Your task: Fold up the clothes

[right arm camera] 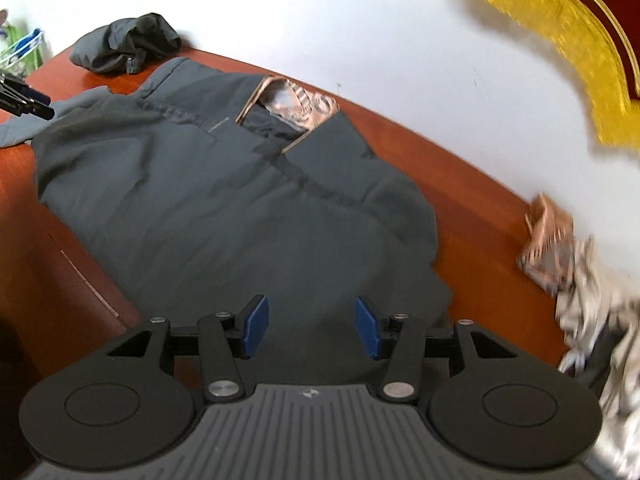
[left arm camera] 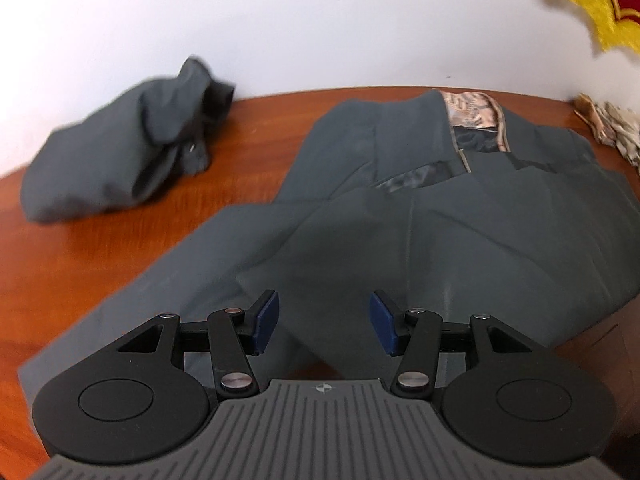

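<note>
Right wrist alone, left claw [right arm camera: 38, 106] tip

1. Left wrist view: mounted behind the left gripper [left arm camera: 323, 328], angled steeply down, close over the desk [left arm camera: 100, 264] toward the wall.
2. Right wrist view: behind the right gripper [right arm camera: 311, 327], likewise angled down, close.
3. Shared: grey trousers [left arm camera: 440, 216] [right arm camera: 224, 208], crumpled grey garment [left arm camera: 120, 148] [right arm camera: 124, 42], patterned cloth [left arm camera: 612, 124] [right arm camera: 560, 248].

Grey trousers [left arm camera: 460, 232], reddish-brown table [left arm camera: 100, 264], blue-padded tongs [left arm camera: 323, 326].
</note>
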{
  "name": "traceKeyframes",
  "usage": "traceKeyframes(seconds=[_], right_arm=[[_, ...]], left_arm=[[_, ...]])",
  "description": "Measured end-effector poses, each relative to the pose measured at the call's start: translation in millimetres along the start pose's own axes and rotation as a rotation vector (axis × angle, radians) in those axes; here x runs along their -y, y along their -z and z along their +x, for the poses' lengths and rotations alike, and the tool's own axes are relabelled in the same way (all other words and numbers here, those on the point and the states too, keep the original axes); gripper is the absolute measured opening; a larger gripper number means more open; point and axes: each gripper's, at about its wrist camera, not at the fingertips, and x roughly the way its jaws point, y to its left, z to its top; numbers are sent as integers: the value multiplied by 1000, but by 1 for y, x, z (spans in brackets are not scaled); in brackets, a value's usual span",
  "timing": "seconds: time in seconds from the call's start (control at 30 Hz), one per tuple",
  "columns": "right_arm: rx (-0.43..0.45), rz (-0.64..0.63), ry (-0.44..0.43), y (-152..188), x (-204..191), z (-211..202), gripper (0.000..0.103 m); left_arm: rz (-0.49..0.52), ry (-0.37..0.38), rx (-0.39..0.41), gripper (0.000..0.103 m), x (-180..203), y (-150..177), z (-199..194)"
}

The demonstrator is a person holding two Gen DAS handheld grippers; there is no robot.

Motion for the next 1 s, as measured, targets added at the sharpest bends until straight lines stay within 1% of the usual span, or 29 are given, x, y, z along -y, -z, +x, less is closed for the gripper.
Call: traceKeyframes(seconds=[0.07, 0.2, 0.37, 0.57, 0.67, 0.7, 0.73, 0.77, 0.8, 0.83, 0.9, 1.0], right_arm=[[-1, 32, 8, 11, -4, -4, 57], [5, 100, 25, 30, -10, -11, 58], [10, 159, 36, 45, -16, -16, 61], [3, 173, 42, 48, -21, -17, 65], [-5, 172, 46, 49, -24, -16, 66], [-7, 172, 46, 48, -25, -16, 67], [-9, 171, 44, 47, -25, -16, 67], [-11, 170, 42, 47, -26, -15, 67], [-14, 169, 42, 46, -26, -14, 68], [-15, 168, 42, 45, -26, -14, 68], [-20, 164, 39, 42, -26, -12, 68], [-24, 161, 36, 39, -27, -9, 68]], left_arm=[[-59, 15, -8, 54, -10, 1, 6], [-219, 57, -45, 54, -34, 2, 23], [-367, 56, -78, 54, -53, 3, 46], [-434, 56, -125, 54, -59, 4, 72], [-447, 53, -130, 54, -59, 4, 76], [-454, 56, -122, 53, -59, 4, 75], [-458, 64, -109, 49, -59, 4, 74], [-453, 70, -93, 39, -59, 4, 71], [-443, 77, -73, 6, -58, 3, 68], [-433, 85, -54, 2, -58, 2, 66], [-406, 82, -4, 2, -55, -2, 58], [-347, 93, 128, 2, -46, -11, 32]])
